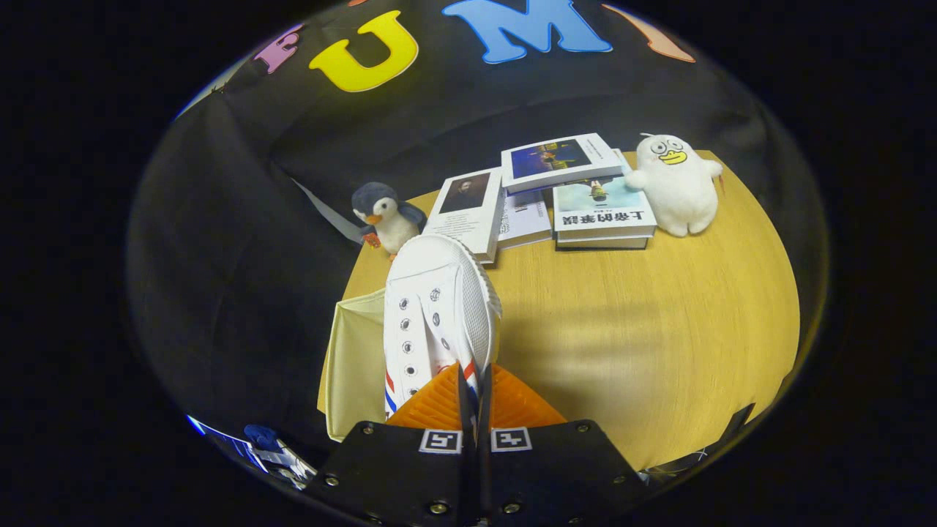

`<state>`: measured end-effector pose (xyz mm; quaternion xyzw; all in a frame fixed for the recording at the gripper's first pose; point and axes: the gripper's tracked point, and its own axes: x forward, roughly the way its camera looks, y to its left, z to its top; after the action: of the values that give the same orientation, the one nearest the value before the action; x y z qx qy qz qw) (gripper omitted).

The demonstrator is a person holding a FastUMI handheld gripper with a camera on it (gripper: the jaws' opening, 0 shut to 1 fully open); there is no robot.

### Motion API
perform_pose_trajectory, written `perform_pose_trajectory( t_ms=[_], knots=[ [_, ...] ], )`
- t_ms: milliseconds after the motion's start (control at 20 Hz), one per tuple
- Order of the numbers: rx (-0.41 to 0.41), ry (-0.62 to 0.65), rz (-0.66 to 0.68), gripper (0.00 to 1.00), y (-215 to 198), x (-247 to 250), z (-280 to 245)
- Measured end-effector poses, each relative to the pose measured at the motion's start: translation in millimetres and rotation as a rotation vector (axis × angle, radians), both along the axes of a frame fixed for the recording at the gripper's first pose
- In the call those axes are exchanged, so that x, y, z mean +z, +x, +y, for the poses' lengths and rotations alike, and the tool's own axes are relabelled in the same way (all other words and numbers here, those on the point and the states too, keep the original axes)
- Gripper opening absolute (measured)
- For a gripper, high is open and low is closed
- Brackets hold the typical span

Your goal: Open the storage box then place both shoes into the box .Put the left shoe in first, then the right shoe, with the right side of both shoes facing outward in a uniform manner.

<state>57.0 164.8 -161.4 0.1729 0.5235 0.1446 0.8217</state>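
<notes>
A white canvas shoe (438, 307) with red and blue stripes hangs from my gripper (474, 391), toe pointing away toward the books. The two orange fingers (432, 401) are shut on the thin edge of the shoe's collar, nearly touching each other. The shoe hovers above the wooden table (644, 329), over the right edge of a cream storage box (355, 366) that sits at the table's left corner. The box's inside is hidden behind the shoe and its own wall.
Several books (578, 194) lie stacked at the far side of the table. A grey penguin plush (386, 216) stands left of them and a white duck plush (677, 183) to their right. Black cloth walls the booth behind.
</notes>
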Motion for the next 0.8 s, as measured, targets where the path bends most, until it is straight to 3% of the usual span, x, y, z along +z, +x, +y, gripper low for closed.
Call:
perform_pose_trajectory(
  t_ms=[400,650,700,750,800],
  knots=[
    [0.065,-0.024,0.016,0.0,-2.9,-31.9,72.4],
    [0.083,-0.113,0.046,0.0,-13.6,-63.6,83.4],
    [0.084,-0.086,0.046,0.04,-14.9,-62.2,90.7],
    [0.066,-0.057,0.025,0.17,-12.0,-57.4,97.2],
    [0.055,-0.038,-0.008,0.4,-6.0,-48.1,100.2]
  ],
)
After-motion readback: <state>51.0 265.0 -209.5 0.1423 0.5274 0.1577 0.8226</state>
